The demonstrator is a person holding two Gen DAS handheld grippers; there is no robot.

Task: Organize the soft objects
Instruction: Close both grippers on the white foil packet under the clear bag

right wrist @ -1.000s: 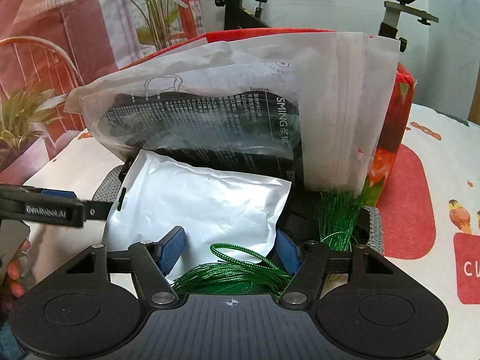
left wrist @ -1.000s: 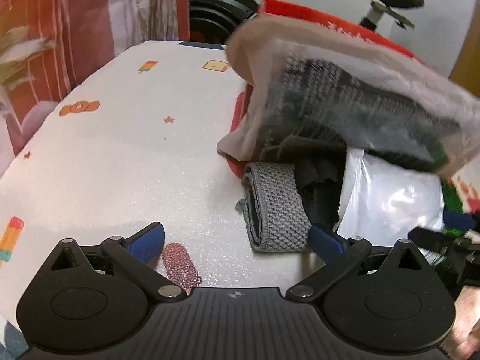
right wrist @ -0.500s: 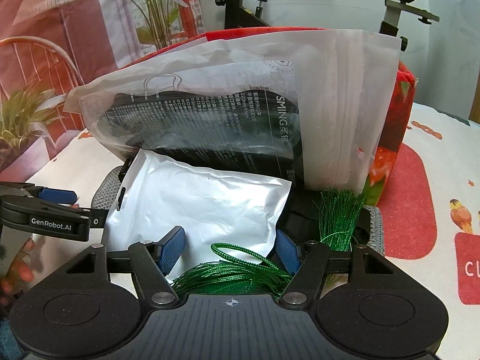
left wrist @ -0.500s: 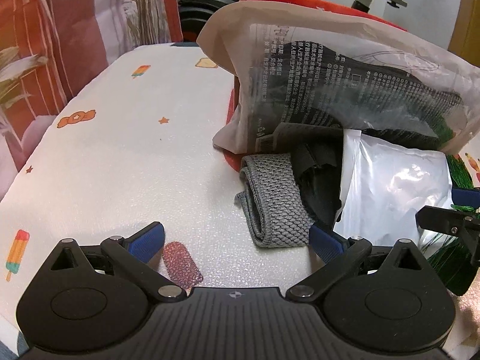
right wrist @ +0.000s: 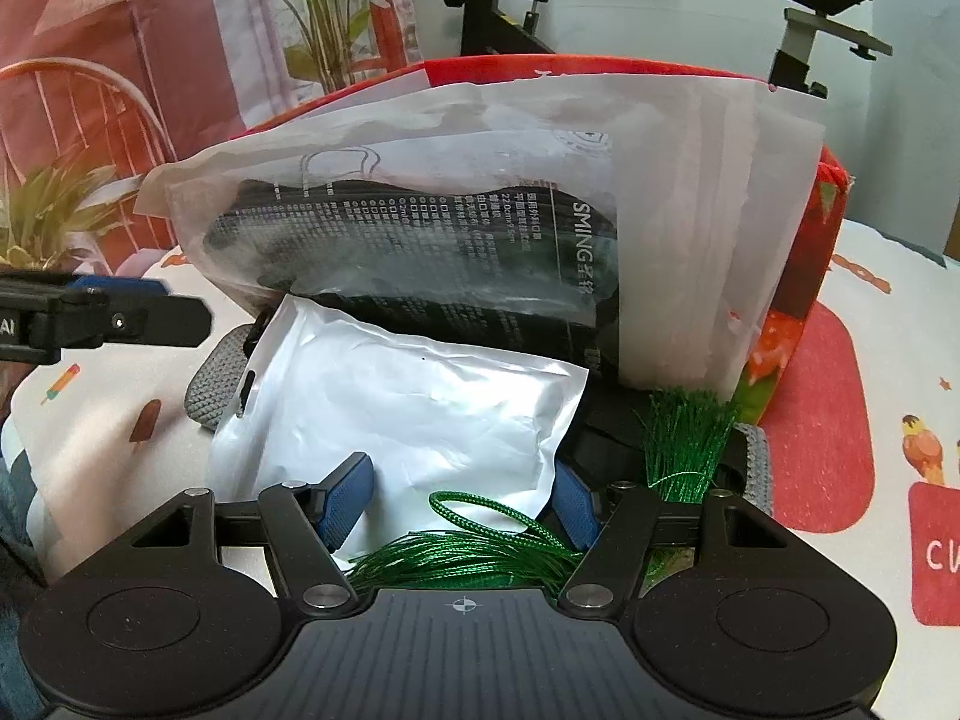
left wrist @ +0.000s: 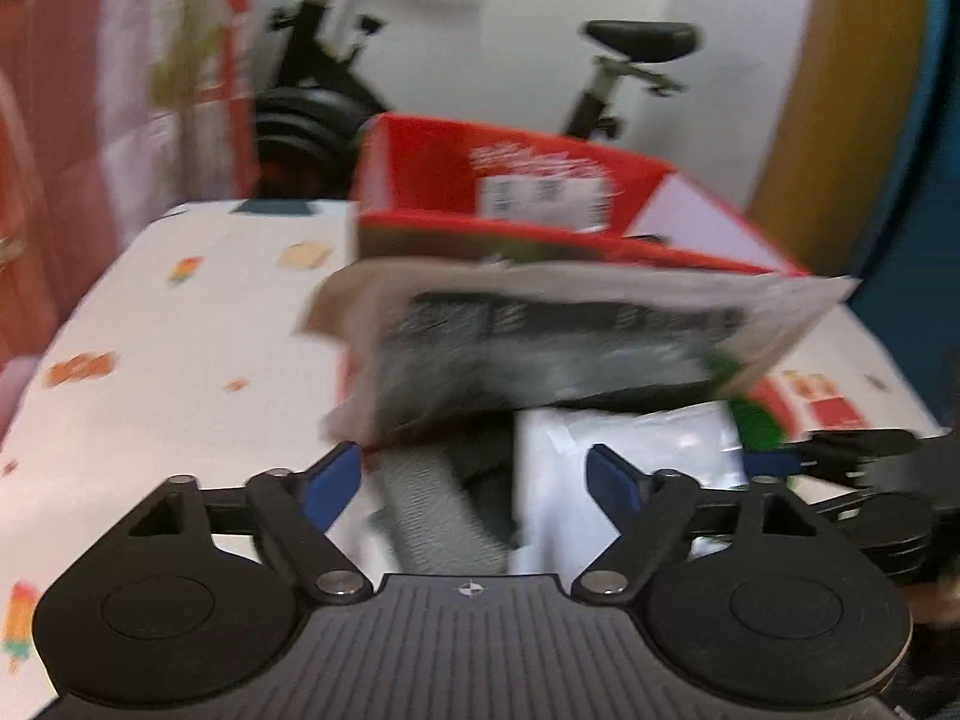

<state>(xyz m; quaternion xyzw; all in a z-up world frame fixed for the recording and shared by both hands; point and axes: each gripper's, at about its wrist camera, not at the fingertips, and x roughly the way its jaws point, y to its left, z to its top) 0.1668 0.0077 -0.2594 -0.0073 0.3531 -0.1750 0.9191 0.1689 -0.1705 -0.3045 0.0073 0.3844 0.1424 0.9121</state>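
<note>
We see the left gripper (left wrist: 474, 471), its jaws closing on nothing yet, just short of the grey band (left wrist: 435, 519), lying lengthwise ahead, while the right gripper (right wrist: 459, 498) pinches the pouch (right wrist: 408, 414).

left gripper (left wrist: 474, 471): black ribbed body, two round housings, blue ridged finger pads (left wrist: 331, 483), silver pivot screws
right gripper (right wrist: 462, 495): same build, small crosshair mark on body
</note>
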